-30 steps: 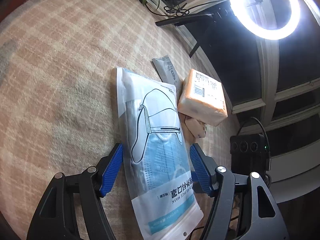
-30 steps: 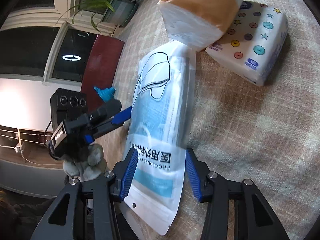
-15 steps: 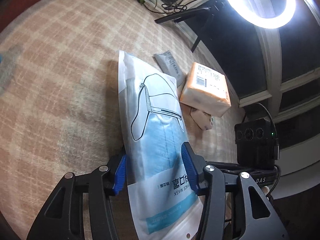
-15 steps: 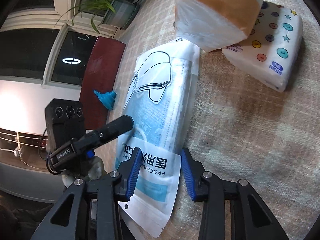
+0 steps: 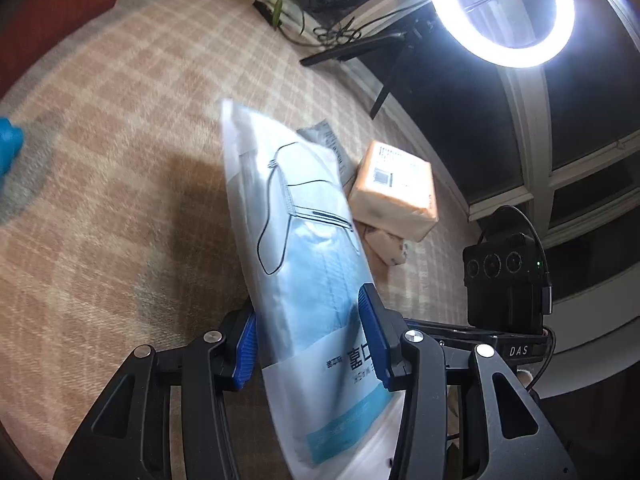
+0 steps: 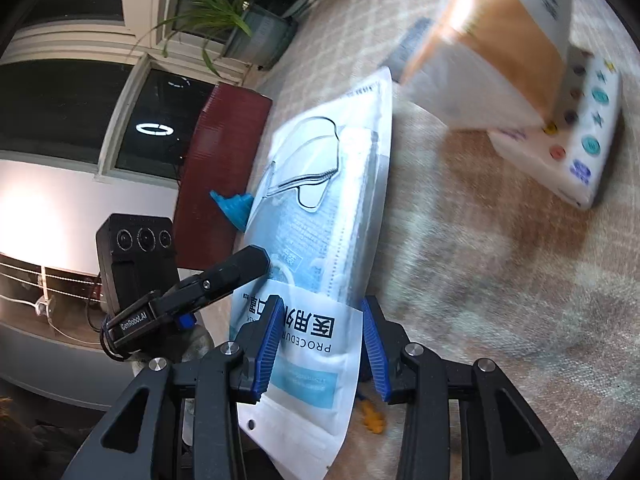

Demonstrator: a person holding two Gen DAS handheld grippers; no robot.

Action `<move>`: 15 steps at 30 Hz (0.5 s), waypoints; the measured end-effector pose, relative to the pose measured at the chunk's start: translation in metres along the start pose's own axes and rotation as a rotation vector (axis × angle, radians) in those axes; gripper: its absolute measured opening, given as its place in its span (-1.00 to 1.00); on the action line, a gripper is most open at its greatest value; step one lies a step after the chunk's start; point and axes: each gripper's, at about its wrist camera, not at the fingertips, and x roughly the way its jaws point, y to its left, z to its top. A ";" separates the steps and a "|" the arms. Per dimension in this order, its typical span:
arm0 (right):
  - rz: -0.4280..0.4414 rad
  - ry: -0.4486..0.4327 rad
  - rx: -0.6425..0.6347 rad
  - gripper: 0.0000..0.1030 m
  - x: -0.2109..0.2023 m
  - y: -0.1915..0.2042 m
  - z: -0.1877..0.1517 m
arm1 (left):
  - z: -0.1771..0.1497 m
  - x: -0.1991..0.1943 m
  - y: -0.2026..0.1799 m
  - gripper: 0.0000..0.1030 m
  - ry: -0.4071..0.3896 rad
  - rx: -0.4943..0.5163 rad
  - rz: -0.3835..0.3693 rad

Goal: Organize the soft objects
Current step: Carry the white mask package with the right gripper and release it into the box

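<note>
Mask pack [image 5: 308, 264] sits between the blue pads of both grippers, each seen from its own wrist camera. The left gripper [image 5: 310, 340] has its jaws closing, and in its view the pads press on the two long edges of the pack near the printed end. The right gripper [image 6: 320, 348] holds the same pack [image 6: 320, 216] lower down, with its pads on the white printed strip, and the jaws look firmly closed on it. In the right view, one black finger of the left gripper [image 6: 224, 276] comes in from the left and touches the side of the pack.

The pack is a long, clear bag with blue masks inside and a line drawing of a mask on the front. Its far end points away over a checked beige cloth [image 5: 120, 160], and a dark shadow lies on the cloth under it, so the far end seems to be raised.

Beyond the pack, in the left view, an orange tissue pack [image 5: 394, 188] lies on a smaller patterned pack [image 5: 388, 246], and a grey sachet [image 5: 330, 148] is just beside them. In the right view the orange pack [image 6: 492, 48] is blurred, and a dotted white pack [image 6: 576, 136] lies under it. A ring light [image 5: 500, 12] shines at the upper right of the left view.
</note>
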 end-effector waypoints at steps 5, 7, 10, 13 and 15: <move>0.010 -0.029 -0.035 -0.30 -0.004 0.023 0.007 | 0.007 -0.020 -0.002 -0.15 -0.030 0.011 -0.013; 0.013 -0.038 -0.049 -0.30 -0.002 0.034 0.009 | 0.011 -0.031 -0.003 -0.15 -0.046 0.021 -0.011; 0.021 -0.044 -0.070 -0.30 0.002 0.049 0.012 | 0.016 -0.047 -0.003 -0.15 -0.071 0.038 -0.006; 0.033 -0.051 -0.092 -0.30 0.010 0.069 0.015 | 0.022 -0.069 0.001 -0.15 -0.100 0.047 -0.003; 0.039 -0.055 -0.111 -0.30 0.014 0.084 0.018 | 0.025 -0.083 0.003 -0.15 -0.121 0.048 -0.004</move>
